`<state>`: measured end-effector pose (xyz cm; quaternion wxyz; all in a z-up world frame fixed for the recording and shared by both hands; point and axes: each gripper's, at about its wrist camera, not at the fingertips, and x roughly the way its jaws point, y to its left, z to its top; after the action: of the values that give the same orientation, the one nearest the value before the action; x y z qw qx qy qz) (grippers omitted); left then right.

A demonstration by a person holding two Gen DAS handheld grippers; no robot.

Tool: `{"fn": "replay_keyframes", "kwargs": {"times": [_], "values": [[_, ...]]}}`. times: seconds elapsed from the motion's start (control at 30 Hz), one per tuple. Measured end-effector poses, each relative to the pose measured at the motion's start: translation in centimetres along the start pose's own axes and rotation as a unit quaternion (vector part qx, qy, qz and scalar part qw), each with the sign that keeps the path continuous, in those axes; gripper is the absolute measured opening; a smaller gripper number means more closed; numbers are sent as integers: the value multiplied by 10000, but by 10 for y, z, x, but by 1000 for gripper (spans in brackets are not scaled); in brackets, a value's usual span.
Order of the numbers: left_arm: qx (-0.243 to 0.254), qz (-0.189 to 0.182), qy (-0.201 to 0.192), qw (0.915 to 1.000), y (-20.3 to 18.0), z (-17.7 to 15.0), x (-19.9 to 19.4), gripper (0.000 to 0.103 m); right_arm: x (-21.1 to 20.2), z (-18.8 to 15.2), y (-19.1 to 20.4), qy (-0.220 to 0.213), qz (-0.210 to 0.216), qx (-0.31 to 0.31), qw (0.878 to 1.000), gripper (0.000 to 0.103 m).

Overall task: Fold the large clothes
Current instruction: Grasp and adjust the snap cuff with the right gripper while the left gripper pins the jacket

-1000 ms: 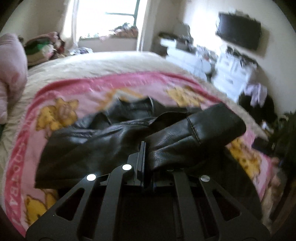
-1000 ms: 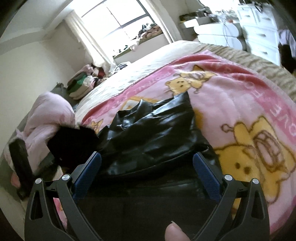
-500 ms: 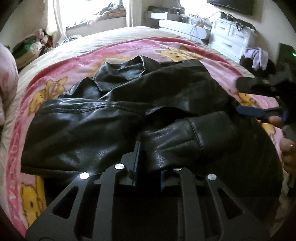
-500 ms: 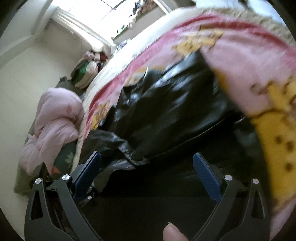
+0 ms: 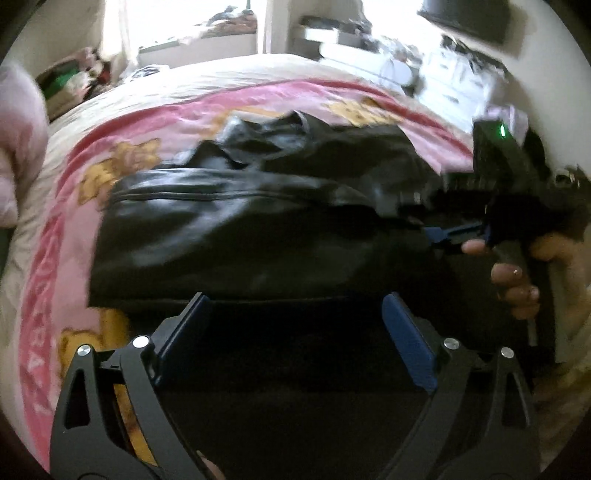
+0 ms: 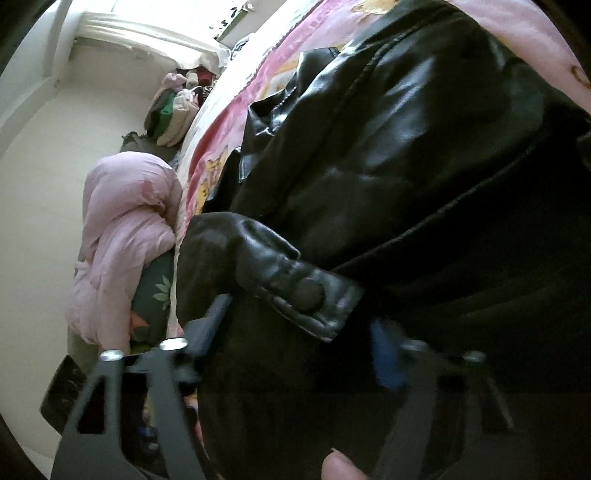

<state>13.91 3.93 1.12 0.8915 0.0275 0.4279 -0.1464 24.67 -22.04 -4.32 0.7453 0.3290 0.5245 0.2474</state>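
A black leather jacket (image 5: 236,229) lies folded on a pink cartoon blanket (image 5: 51,280) on the bed. My left gripper (image 5: 295,328) is open and empty, just in front of the jacket's near edge. My right gripper (image 6: 295,328) is seen from the left wrist view (image 5: 454,236) at the jacket's right side. In its own view the jaws stand apart around the buttoned sleeve cuff (image 6: 306,299) and the jacket (image 6: 388,147) fills the frame; whether they press the leather is unclear.
A pink duvet bundle (image 6: 122,236) lies at the bed's left side, with piled clothes (image 6: 177,110) beyond it. White drawers (image 5: 454,81) and a wall television (image 5: 469,18) stand to the right. A window (image 5: 192,22) is behind the bed.
My left gripper has let go of the sleeve and opened. My right gripper has moved in onto the jacket's cuff, and its jaws have narrowed.
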Motion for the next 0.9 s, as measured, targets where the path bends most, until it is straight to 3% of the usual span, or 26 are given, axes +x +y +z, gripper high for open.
{"fn": "replay_keyframes", "kwargs": {"times": [0.1, 0.2, 0.33, 0.43, 0.53, 0.7, 0.77, 0.83, 0.87, 0.9], "values": [[-348, 331, -223, 9986, 32, 7, -16, 91, -12, 3, 17, -298, 88, -501, 9983, 15], [-918, 601, -362, 9933, 73, 17, -26, 91, -29, 9, 48, -739, -157, -1265, 9891, 13], [-1893, 435, -422, 9801, 123, 30, -33, 91, -62, 18, 99, -1409, -594, -2583, 9539, 12], [-2407, 486, -541, 9679, 152, 45, -34, 91, -77, 30, 117, -1660, -936, -3177, 9288, 12], [-2564, 520, -573, 9635, 160, 62, -23, 91, -82, 47, 119, -1779, -1279, -3453, 9126, 11], [-2256, 521, -424, 9719, 140, 90, 18, 90, -82, 70, 90, -1682, -1677, -3376, 9108, 11], [-2079, 507, -299, 9764, 130, 97, 38, 77, -78, 70, 78, -1613, -1738, -3304, 9135, 11], [-1875, 447, -142, 9812, 119, 102, 60, 43, -72, 69, 66, -1539, -1846, -3260, 9143, 11], [-1763, 454, -7, 9833, 114, 104, 73, 35, -70, 68, 62, -1505, -1874, -3249, 9147, 11], [-1673, 476, 112, 9847, 109, 104, 83, 20, -67, 67, 58, -1468, -1914, -3233, 9151, 11]]}}
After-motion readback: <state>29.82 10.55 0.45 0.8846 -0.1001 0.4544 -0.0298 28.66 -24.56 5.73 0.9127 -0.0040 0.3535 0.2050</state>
